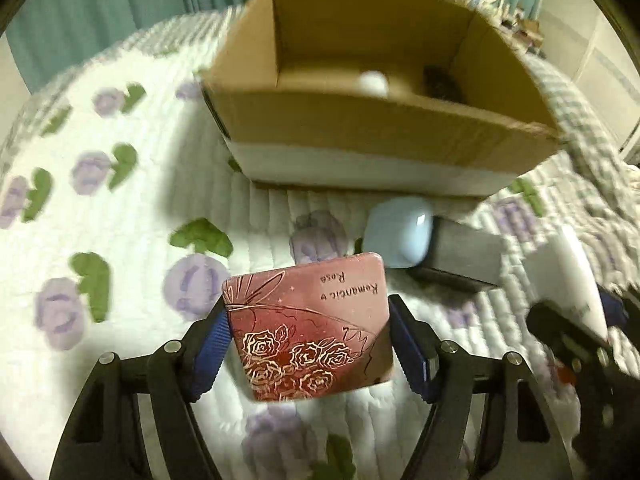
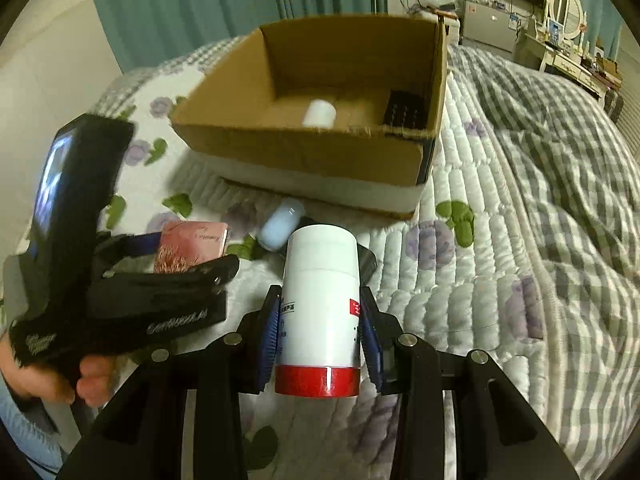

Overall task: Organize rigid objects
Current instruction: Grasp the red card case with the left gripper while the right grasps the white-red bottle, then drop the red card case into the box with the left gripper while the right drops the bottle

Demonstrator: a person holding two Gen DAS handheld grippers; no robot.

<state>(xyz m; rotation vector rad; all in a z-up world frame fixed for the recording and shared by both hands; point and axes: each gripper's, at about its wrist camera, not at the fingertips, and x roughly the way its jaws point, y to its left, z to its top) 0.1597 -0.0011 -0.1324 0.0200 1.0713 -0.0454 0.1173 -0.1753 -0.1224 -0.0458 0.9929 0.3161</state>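
Above the quilted bed [image 1: 120,240], the left gripper [image 1: 308,344] clamps a pink tin [image 1: 308,328] before the cardboard box [image 1: 360,128]. In the right view, the right gripper [image 2: 318,344] squeezes a white bottle [image 2: 320,300]; both loads may collide when entering the box together.

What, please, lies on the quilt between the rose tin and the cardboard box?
In the left wrist view, a pale blue case lies there on the quilt, beside a dark block, between tin and box.
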